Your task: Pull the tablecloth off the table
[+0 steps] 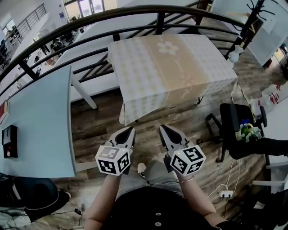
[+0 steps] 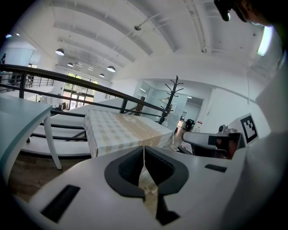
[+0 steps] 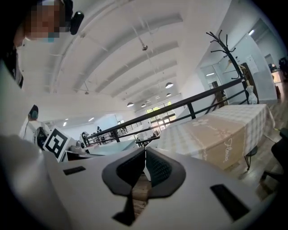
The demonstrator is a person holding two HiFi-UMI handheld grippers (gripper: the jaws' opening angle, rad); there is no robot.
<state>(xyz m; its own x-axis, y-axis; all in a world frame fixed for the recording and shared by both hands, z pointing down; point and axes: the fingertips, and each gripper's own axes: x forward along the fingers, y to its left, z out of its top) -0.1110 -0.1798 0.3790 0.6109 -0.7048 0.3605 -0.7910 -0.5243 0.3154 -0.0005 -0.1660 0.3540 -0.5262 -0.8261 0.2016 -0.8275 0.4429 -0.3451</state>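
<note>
A checked beige and white tablecloth (image 1: pixel 168 72) with a flower print covers the square table by the black railing; it hangs down over the near edge. The cloth also shows ahead in the left gripper view as tablecloth (image 2: pixel 121 128) and in the right gripper view as tablecloth (image 3: pixel 220 132). My left gripper (image 1: pixel 130 130) and right gripper (image 1: pixel 163 129) are held side by side over the wooden floor, short of the table's near edge. Both are shut with nothing between the jaws: left gripper (image 2: pixel 144 150), right gripper (image 3: pixel 145 152).
A light blue table (image 1: pixel 38 121) stands at the left with a dark box (image 1: pixel 9 141) on it. A black chair (image 1: pixel 236 128) with a toy on it is at the right. A black railing (image 1: pixel 135 13) curves behind the table. Cables and a power strip (image 1: pixel 225 194) lie at the lower right.
</note>
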